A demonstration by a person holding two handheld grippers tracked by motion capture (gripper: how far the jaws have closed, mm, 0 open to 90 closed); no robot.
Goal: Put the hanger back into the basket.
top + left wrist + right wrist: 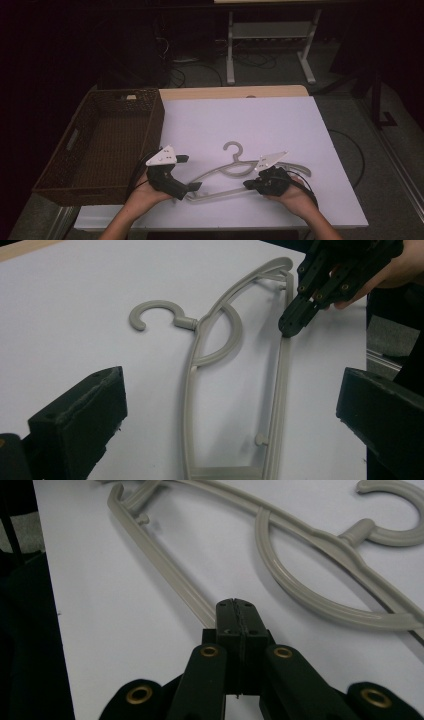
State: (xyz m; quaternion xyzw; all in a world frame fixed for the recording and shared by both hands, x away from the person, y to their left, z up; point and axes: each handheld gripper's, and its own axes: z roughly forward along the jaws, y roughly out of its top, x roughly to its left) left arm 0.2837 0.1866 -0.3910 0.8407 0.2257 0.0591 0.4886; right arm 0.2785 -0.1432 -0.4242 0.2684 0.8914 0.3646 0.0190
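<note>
A grey plastic hanger (235, 170) lies flat on the white table (250, 120), hook pointing away from me. My left gripper (190, 173) is open at the hanger's left end, its jaws wide apart on either side of that end (230, 415). My right gripper (248, 184) is shut, pads pressed together with nothing visible between them. Its tip (236, 611) sits on or just over the hanger's straight bottom bar (165, 565), hiding where the bar passes beneath. In the left gripper view, the right gripper (290, 329) meets that bar (282, 390).
A dark wicker basket (157, 120) stands at the table's left edge, close beside my left hand. The table's front edge runs just below both hands. A white metal stand (270, 35) and cables are on the floor beyond the table.
</note>
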